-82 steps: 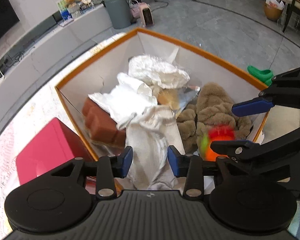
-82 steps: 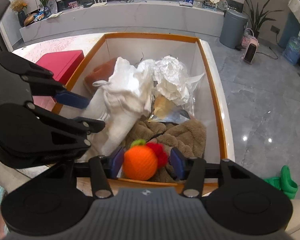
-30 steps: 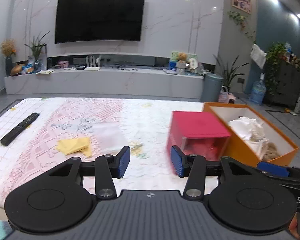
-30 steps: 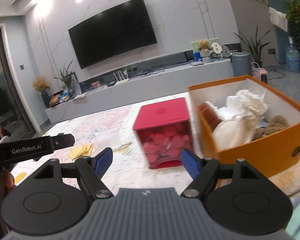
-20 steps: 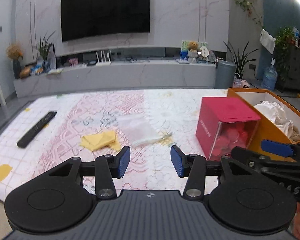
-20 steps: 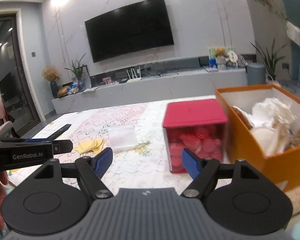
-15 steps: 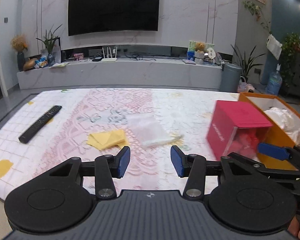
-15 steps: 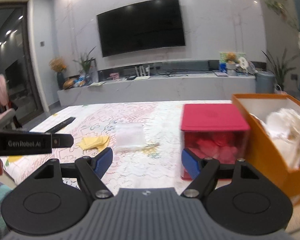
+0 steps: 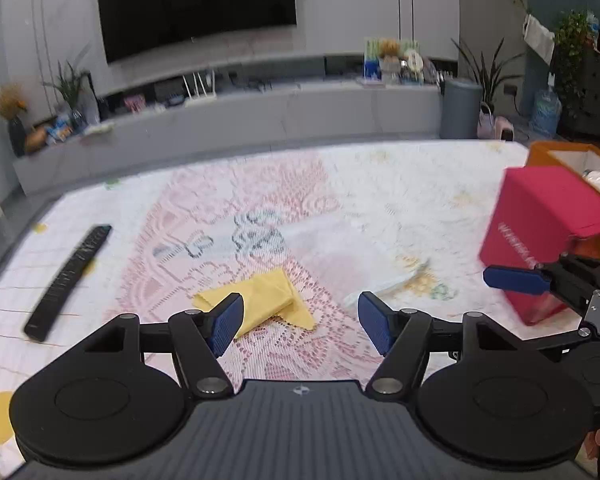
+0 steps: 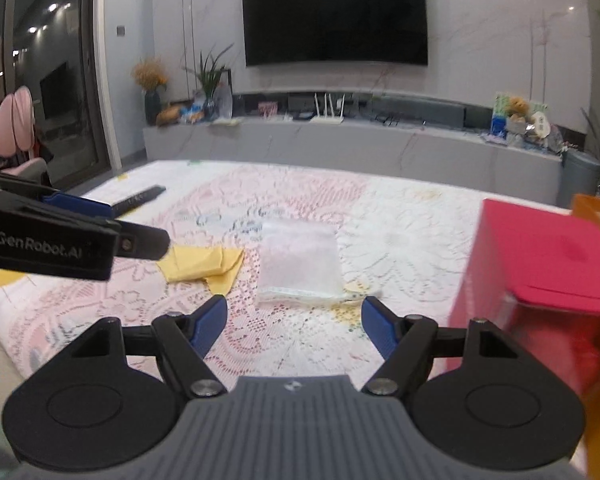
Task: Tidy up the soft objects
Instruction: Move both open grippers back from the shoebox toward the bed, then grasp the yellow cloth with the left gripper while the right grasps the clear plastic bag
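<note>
A folded yellow cloth (image 9: 266, 296) lies on the lace tablecloth just beyond my left gripper (image 9: 300, 322), whose jaws are opening with nothing between them. In the right wrist view the same yellow cloth (image 10: 204, 262) sits left of a clear plastic bag (image 10: 298, 262), which lies flat straight ahead of my right gripper (image 10: 294, 320). That gripper is open and empty, hovering short of the bag. The orange box (image 9: 560, 160) holding soft items stands at the far right edge of the left wrist view, mostly hidden by the red box.
A red box (image 9: 540, 224) stands on the table at the right, close to the right gripper's fingers (image 9: 516, 280). A black remote (image 9: 68, 276) lies at the left. A lace cloth (image 10: 400, 220) covers the table; a TV and low cabinet stand behind.
Both grippers have swung left from the orange box and dropped toward the table. The yellow cloth and plastic bag are now close in front. The left jaws have widened.
</note>
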